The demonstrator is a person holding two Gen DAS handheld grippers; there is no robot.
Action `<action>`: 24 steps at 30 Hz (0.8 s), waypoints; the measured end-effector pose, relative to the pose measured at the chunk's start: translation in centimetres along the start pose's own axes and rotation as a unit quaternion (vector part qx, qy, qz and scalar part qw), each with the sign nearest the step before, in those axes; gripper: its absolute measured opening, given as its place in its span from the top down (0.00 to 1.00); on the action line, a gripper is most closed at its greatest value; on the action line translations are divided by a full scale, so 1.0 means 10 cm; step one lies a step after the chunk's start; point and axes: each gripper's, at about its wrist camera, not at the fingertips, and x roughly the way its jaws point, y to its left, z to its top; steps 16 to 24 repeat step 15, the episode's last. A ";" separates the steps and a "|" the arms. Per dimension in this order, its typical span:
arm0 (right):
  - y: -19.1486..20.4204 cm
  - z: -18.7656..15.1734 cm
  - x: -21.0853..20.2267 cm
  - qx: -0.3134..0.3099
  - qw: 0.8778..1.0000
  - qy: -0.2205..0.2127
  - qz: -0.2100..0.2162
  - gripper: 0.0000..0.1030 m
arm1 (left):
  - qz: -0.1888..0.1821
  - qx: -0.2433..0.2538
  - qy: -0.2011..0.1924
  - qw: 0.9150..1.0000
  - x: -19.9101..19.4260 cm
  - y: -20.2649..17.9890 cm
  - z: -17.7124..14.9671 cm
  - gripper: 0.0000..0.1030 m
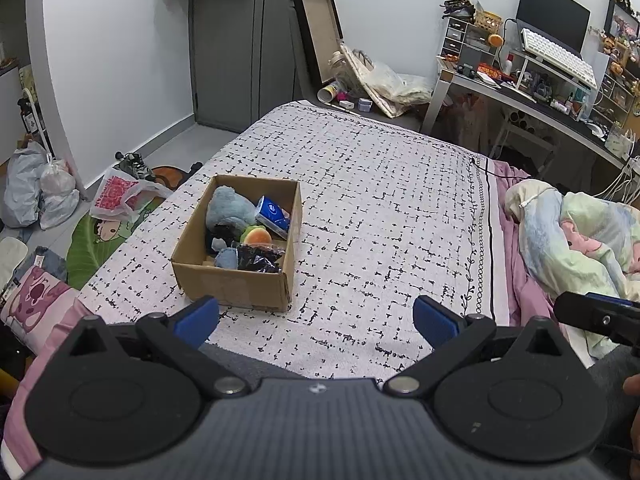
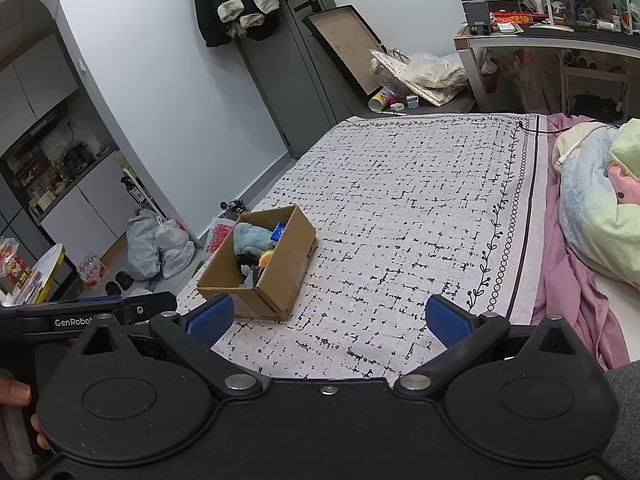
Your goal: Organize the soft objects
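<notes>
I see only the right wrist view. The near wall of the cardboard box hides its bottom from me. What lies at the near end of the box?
Observer: In the left wrist view, a black crinkled packet lies in the near right corner of the cardboard box.
Operator: Does the left gripper hold anything? I see only its side.
Observer: No. The left gripper is open and empty.
Operator: How does the blue tissue pack sit?
Observer: The blue tissue pack leans tilted against the box's right wall, beside the grey plush.
</notes>
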 end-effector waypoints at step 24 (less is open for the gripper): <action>-0.08 0.00 0.08 0.008 1.000 0.009 0.002 0.00 | 0.003 0.000 0.007 1.000 0.19 -0.09 0.04 0.01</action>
